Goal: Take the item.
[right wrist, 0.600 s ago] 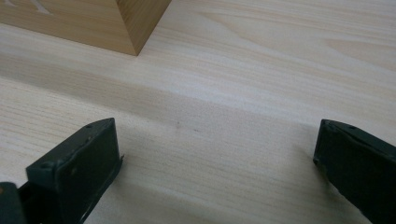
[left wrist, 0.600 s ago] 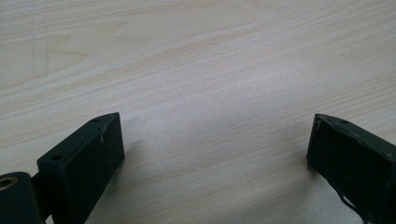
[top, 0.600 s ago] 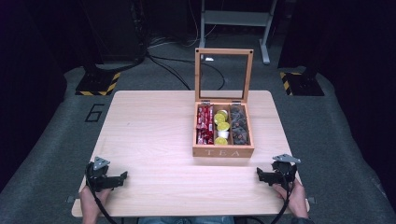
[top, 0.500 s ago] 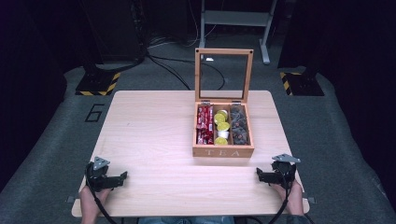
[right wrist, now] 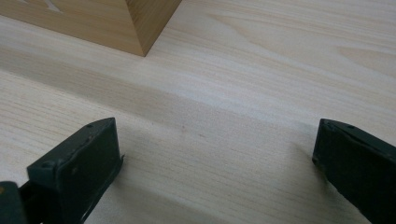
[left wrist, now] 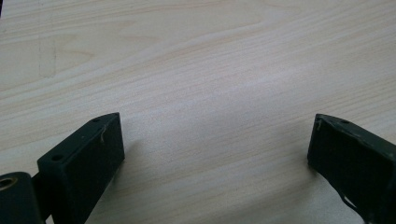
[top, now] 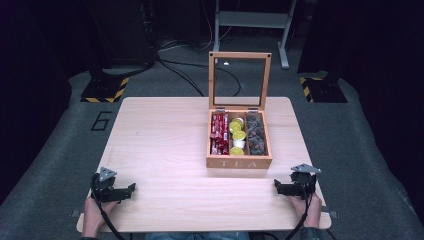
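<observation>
High view: both hands rest low, left claw (top: 131, 189) and right claw (top: 276, 186) gaping.

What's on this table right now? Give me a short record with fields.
surface: wooden table
box: wooden tea box, glass lid upright
left compartment: red packets
middle compartment: yellow-topped capsules
right compartment: dark packets
left tongs: open, nothing between them, near table edge
right tongs: open, nothing between them, beside the box corner
</observation>
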`<state>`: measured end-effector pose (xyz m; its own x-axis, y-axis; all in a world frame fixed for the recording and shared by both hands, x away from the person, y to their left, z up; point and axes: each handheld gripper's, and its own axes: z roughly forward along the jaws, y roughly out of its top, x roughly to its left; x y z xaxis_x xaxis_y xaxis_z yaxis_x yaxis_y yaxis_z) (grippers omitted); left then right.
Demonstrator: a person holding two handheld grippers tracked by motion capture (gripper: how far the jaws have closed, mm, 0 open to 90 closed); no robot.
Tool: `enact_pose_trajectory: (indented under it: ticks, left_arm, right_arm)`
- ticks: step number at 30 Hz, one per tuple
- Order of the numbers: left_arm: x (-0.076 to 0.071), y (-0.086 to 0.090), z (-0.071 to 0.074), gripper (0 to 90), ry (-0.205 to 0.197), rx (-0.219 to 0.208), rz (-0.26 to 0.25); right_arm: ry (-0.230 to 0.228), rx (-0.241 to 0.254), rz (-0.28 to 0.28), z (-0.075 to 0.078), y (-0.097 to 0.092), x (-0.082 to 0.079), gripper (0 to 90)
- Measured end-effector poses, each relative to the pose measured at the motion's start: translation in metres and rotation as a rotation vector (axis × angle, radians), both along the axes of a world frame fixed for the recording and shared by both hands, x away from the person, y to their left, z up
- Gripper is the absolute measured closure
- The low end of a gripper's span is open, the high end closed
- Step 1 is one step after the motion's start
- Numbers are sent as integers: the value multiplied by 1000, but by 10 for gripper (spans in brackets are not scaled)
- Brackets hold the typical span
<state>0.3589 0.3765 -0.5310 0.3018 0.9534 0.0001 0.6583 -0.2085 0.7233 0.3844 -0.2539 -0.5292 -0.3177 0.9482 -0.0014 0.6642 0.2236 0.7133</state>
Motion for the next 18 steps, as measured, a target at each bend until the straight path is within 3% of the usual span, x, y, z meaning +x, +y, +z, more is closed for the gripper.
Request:
enact_pose_trajectory:
  ticks: [4,9,18]
  left_arm:
    - [2,-1,2,21,22,0,-6]
    - [5,-1,5,29,35,-30,-32]
    - [7,-13,21,44,9,-36,-63]
  right_arm:
    - [-5,1,-3,0,1,1,0]
    - [0,4,5,0,1,1,0]
    - [2,6,6,0,1,1,0]
